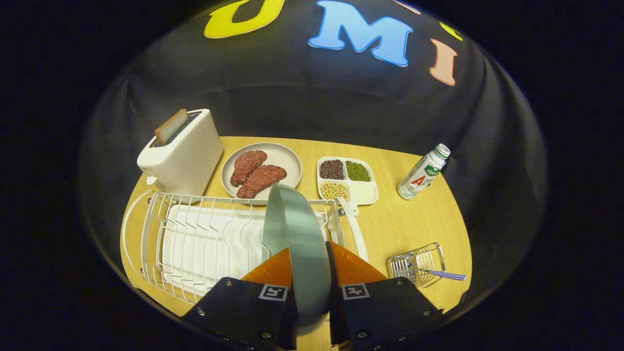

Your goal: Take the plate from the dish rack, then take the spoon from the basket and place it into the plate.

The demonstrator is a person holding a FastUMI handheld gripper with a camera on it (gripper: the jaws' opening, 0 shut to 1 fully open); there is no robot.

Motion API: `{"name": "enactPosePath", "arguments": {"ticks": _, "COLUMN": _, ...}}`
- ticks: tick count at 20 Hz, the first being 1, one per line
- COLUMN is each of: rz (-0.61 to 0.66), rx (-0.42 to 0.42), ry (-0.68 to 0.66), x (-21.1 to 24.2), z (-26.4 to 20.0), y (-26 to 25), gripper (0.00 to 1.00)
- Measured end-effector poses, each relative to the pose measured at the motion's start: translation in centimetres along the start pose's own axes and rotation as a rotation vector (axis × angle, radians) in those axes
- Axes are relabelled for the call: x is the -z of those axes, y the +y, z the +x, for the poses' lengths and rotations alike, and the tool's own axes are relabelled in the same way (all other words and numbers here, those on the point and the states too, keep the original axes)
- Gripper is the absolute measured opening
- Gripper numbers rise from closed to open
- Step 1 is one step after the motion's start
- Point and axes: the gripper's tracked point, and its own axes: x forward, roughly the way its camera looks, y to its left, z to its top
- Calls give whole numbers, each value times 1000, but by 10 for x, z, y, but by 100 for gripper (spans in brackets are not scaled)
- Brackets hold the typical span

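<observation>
My gripper (pixel 310 273) fingers pinch the green plate (pixel 297 234) on its edge, above the dish rack (pixel 195 243). I should lift slowly, keep it straight, and miss the wires.

Black cloth wall (pixel 302 105) behind a light wooden table (pixel 409 224)

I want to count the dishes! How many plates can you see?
2. A grey-green plate stands on edge, gripped between the jaws of the gripper by the dish rack. A plate of meat lies beyond, beside the toaster.
</observation>
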Motion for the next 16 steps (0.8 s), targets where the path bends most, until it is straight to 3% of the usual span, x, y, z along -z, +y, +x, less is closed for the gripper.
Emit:
{"name": "enactPosePath", "arguments": {"ticks": 4, "rz": -16, "rx": 59, "ry": -34, "x": -22, "z": -14, "y": -21, "gripper": 26}}
{"name": "enactPosePath", "arguments": {"ticks": 10, "rz": 65, "rx": -46, "ry": -59, "x": -18, "z": -59, "y": -51, "gripper": 25}}
{"name": "enactPosePath", "arguments": {"ticks": 16, "rz": 121, "rx": -239, "ry": -87, "x": 28, "z": -106, "y": -100, "gripper": 25}}
